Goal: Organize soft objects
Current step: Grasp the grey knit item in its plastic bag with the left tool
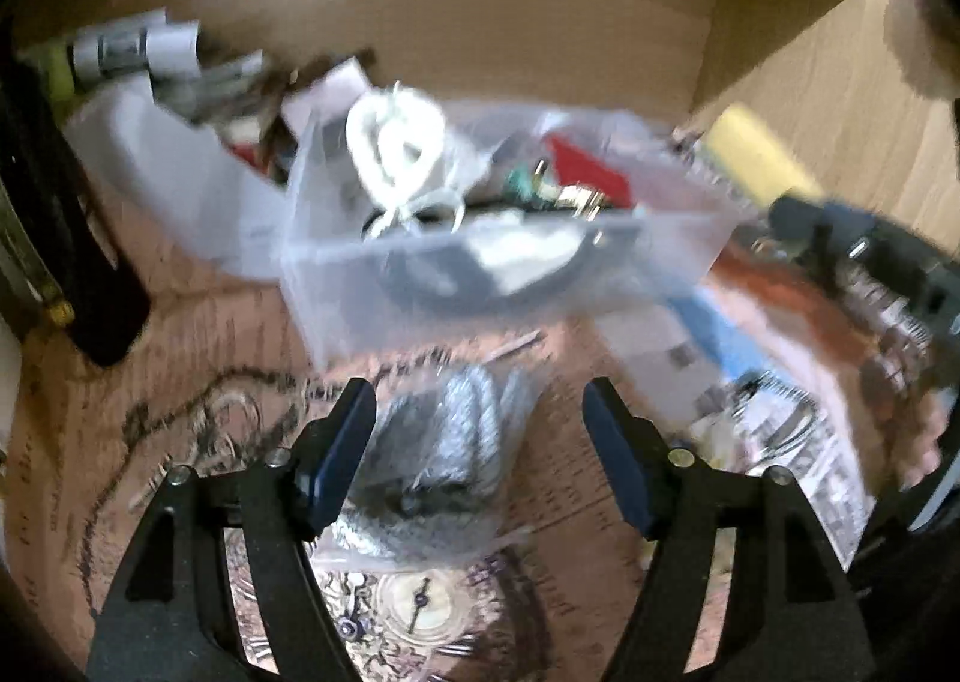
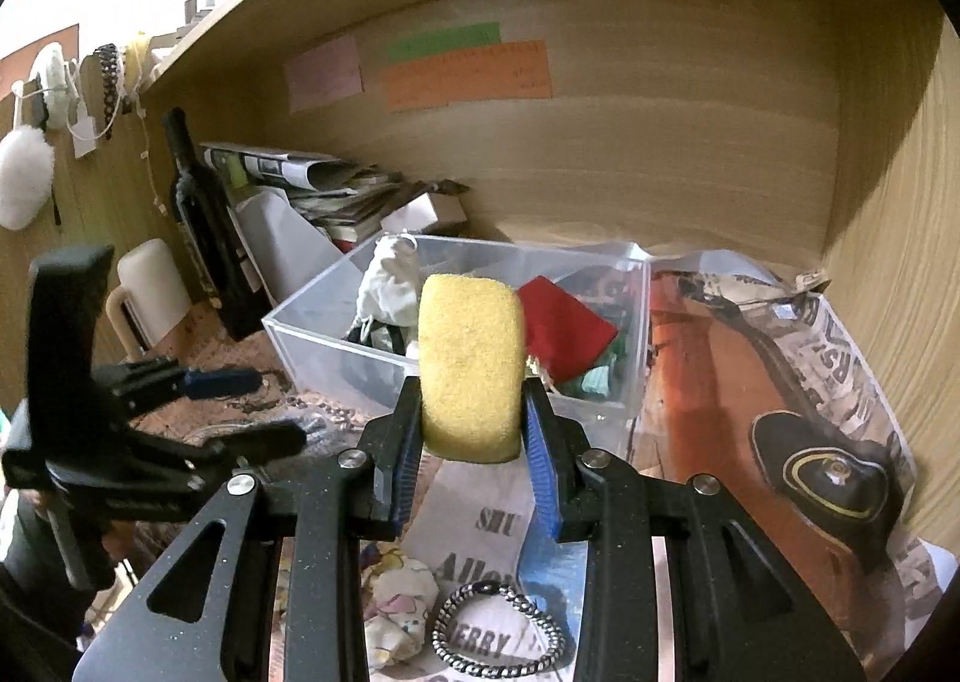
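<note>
right gripper [image 2: 472, 430]: blue pads clamped on yellow sponge [image 2: 471, 364], porous, rounded block, upright, in front of clear plastic bin [image 2: 336, 349]
left gripper [image 1: 477, 436]: jaws apart, nothing held, over grey knit bundle [image 1: 447, 442] in a clear bag
bin: white cloth [image 2: 390, 280], red fabric [image 2: 564, 331]

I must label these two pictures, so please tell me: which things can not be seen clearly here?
- Left wrist view: motion blur smears the clear box; its contents are unreadable.
- Left wrist view: grey bundle between the open left claw, blurred, unidentifiable.
- Right wrist view: yellow sponge in the right claw hides part of the box.
- Wall notes: writing too small.
</note>
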Motion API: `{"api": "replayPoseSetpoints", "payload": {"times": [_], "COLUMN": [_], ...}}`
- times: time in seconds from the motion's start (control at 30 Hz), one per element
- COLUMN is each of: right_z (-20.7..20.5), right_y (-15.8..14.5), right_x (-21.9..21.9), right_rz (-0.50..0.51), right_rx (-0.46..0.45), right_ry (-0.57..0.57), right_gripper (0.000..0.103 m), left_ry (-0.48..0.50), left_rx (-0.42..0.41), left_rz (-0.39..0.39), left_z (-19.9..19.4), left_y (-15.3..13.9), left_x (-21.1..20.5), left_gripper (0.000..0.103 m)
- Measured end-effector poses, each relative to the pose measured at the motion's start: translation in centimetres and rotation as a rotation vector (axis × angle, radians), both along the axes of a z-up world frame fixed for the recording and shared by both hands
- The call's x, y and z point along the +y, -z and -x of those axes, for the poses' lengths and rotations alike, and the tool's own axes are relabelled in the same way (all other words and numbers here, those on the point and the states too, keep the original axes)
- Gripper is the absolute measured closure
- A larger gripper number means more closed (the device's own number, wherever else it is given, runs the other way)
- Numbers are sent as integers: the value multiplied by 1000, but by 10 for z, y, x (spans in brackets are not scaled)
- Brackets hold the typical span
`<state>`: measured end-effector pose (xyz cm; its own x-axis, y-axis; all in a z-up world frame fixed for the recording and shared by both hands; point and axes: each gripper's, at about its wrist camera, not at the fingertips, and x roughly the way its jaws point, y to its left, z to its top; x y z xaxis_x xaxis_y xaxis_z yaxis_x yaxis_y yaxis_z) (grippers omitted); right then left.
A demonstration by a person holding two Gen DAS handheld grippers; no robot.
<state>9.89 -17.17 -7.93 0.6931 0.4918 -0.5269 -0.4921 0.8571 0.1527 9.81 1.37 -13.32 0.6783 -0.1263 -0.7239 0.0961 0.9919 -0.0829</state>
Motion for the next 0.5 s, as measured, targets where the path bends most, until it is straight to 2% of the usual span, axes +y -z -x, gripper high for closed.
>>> {"api": "replayPoseSetpoints", "payload": {"times": [0.1,0.17,0.2,0.27,0.33,0.5], "right_z": [0,-2,-2,-4,-5,-7], "right_y": [0,1,1,2,3,-2], "right_x": [0,-2,-2,-3,-4,-4], "right_rz": [-2,-2,-2,-4,-7,-12], "right_rx": [1,4,6,8,4,-8], "right_ry": [6,8,12,16,25,28], "right_gripper": [74,74,74,74,74,74], "left_ry": [-15,-18,-12,-3,1,12], "left_rx": [63,77,76,53,35,-56], "left_rz": [18,46,55,54,55,68], "left_z": [-7,-8,-8,-5,0,13], "left_y": [18,21,21,17,12,-17], "left_x": [9,15,16,16,15,12], "left_gripper": [35,51,54,68,74,75]}}
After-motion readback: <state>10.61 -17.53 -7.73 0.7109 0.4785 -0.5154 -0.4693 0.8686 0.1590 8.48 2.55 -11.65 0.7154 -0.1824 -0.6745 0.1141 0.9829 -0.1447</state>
